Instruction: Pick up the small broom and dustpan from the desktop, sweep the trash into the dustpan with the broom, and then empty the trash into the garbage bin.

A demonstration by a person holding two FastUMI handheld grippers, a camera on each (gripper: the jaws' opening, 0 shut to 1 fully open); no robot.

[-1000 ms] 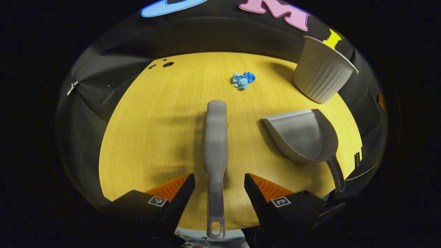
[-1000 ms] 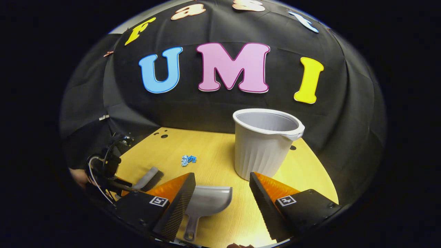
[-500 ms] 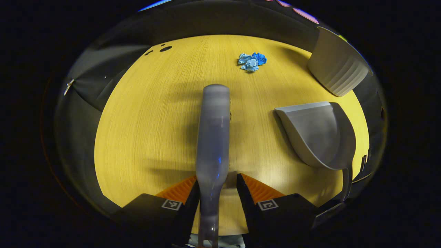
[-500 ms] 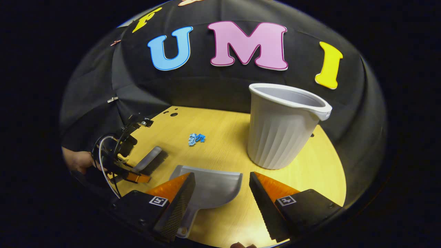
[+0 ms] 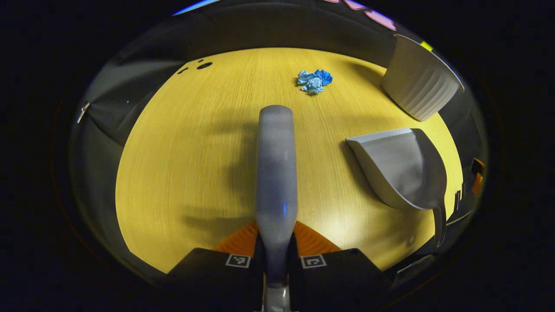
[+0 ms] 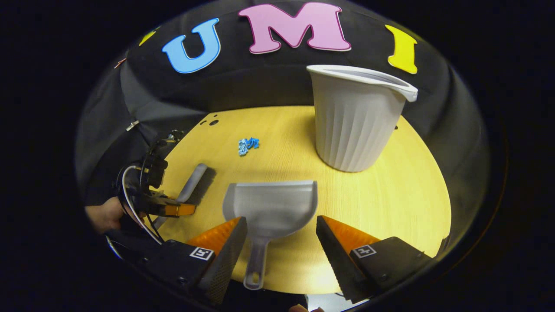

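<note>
Left hand-held gripper [image 5: 276,242] clenched on smooth grey broom [image 5: 275,173]; right hand-held gripper [image 6: 279,238] spread over scoop-shaped dustpan [image 6: 271,208].

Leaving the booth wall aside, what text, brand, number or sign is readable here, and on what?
No readable text.
The broom, dustpan and garbage bin: plain, no print visible.
On the left gripper and right gripper: square coded markers, patterns, not words.
</note>
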